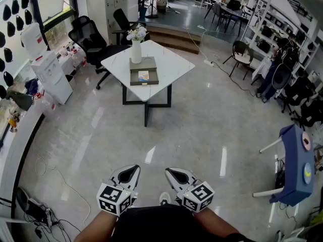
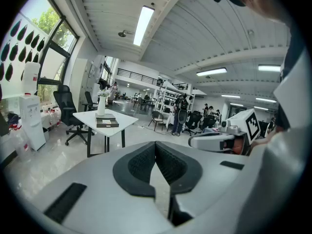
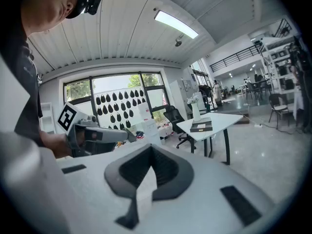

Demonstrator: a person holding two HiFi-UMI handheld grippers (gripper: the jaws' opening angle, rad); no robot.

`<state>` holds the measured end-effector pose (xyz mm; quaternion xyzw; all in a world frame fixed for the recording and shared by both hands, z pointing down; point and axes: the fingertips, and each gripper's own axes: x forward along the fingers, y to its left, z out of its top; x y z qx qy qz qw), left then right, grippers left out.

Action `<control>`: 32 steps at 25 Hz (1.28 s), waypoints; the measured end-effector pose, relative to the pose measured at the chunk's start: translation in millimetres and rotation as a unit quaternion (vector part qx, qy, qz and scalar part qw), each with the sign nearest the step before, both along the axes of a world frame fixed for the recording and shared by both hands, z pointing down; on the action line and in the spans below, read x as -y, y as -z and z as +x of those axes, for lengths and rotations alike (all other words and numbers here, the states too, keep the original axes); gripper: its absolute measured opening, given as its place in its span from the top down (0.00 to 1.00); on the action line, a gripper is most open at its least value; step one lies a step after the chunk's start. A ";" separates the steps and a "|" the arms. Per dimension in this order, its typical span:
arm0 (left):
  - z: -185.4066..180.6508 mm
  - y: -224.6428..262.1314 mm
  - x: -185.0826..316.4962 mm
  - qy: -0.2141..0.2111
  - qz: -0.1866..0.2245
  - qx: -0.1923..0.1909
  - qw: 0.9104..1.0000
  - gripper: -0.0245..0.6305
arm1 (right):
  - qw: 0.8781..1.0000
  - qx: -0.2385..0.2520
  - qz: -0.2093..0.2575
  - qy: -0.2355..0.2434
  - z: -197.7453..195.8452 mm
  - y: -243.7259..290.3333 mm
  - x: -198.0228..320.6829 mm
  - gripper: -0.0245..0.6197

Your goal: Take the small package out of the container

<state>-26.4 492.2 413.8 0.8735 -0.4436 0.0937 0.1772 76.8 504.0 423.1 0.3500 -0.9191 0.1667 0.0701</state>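
Note:
Far ahead, a white square table (image 1: 166,67) carries a grey shallow container (image 1: 144,70) with a small package (image 1: 143,75) lying in it, beside a white vase of flowers (image 1: 136,47). The container (image 2: 107,123) also shows in the left gripper view, and the container (image 3: 201,126) in the right gripper view. Both grippers are held low near my body, several steps from the table. My left gripper (image 1: 134,168) (image 2: 155,144) is shut with nothing in it. The right gripper (image 1: 168,171) (image 3: 151,147) is shut too, empty, and level with the left.
Polished floor lies between me and the table. Black office chairs (image 1: 93,39) stand behind it to the left, with a water dispenser (image 1: 50,74) by the windows. At the right is a blue table (image 1: 298,165). Cables (image 1: 35,210) lie on the floor at lower left.

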 end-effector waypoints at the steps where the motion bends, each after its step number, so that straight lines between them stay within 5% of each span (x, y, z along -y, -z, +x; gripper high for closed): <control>1: -0.1 0.4 0.3 0.002 0.001 -0.001 1.000 0.96 | 1.000 0.000 0.001 0.001 0.7 -0.2 0.1 0.97; 13: 8.0 -0.1 6.7 0.013 0.010 0.007 1.000 0.96 | 0.999 0.033 -0.009 0.030 4.8 3.4 7.0 0.97; 19: 37.2 -8.0 13.7 0.001 0.014 0.052 0.999 0.96 | 0.998 0.031 0.002 0.057 14.6 2.5 10.6 0.97; 32: 101.4 -10.4 37.3 0.015 0.008 0.018 1.000 0.96 | 0.998 0.000 -0.012 0.062 76.4 -12.9 32.5 0.97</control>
